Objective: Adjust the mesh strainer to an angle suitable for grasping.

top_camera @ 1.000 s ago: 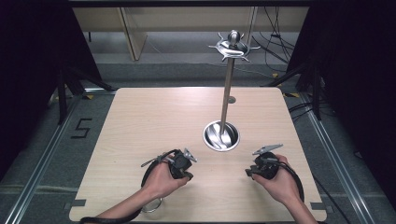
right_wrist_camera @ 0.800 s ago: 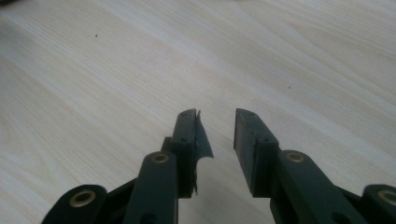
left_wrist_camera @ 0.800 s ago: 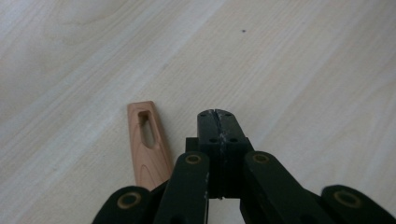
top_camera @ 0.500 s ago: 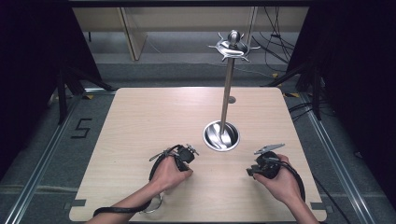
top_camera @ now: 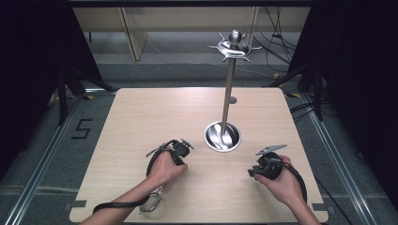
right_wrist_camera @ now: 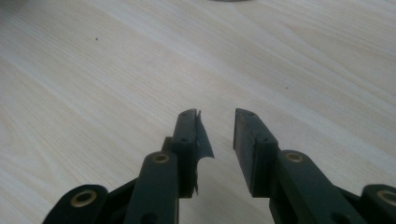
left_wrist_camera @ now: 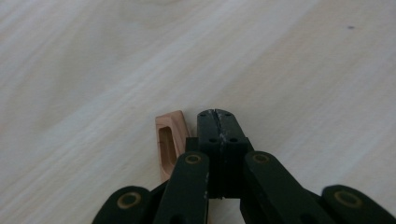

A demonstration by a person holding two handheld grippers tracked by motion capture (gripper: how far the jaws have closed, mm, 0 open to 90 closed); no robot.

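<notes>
Down low, left claw [left_wrist_camera: 215, 122] shut and empty beside wooden piece [left_wrist_camera: 169, 142], right claw [right_wrist_camera: 215, 133] parted, empty

Pale wooden table [top_camera: 141, 117], tall steel hook stand [top_camera: 228, 93] — round dish base [top_camera: 209, 140], floor numeral 5 [top_camera: 80, 129]

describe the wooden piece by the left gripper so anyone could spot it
On the pale wooden table, find the left gripper, fingers shut. The wooden piece lies just beside its tips: a small reddish-tan block with a slot-shaped hollow, darker than the tabletop.
</notes>
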